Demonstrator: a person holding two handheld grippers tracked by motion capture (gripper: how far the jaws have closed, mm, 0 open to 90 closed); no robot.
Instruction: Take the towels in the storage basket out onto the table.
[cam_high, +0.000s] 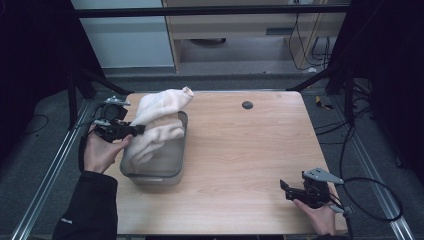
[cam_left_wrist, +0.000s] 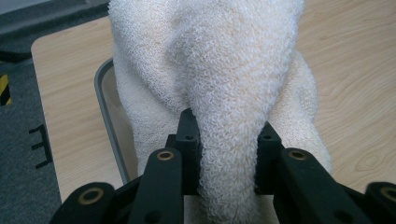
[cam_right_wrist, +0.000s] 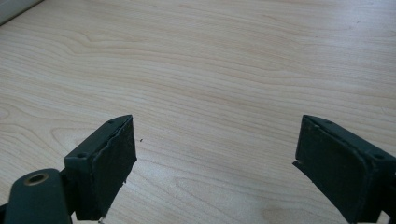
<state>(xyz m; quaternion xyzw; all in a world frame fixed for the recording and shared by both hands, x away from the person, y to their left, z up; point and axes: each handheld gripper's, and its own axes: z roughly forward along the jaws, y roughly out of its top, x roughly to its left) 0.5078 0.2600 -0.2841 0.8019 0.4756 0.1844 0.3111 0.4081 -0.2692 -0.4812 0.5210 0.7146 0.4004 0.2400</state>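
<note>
Towel: cream terry towel (cam_high: 159, 116), bunched, lying partly inside the tub and partly draped over its far rim onto the desk at the far left.
Tub: clear plastic tub (cam_high: 175, 170) with a grey rim, at the left side of the desk (cam_high: 250, 150), long axis running near to far.
Left gripper: left gripper (cam_high: 134, 129) sits at the tub's left wall, jaws pressed onto a thick fold of the towel; in the left gripper view the fold (cam_left_wrist: 227, 154) fills the gap between the two jaws and runs up and away from them.
Why held so: judged, a fat fold taken from the side gives a grip that will not slip off loose terry; the rest of the cloth hangs free, so the towel can be lifted out of the tub or fed further in. Which of the two cannot be told.
Right gripper: right gripper (cam_high: 288, 189) rests low at the near right of the desk, jaws spread wide, nothing between them; only bare wood shows in the right gripper view.
Why parked so: judged, kept clear of the tub, out of the left hand's way.
Towel vs grippers: pinched in the left one; well apart from the right one, across the desk.
Other: dark round cap (cam_high: 247, 105) at the far middle of the desk, untouched.
</note>
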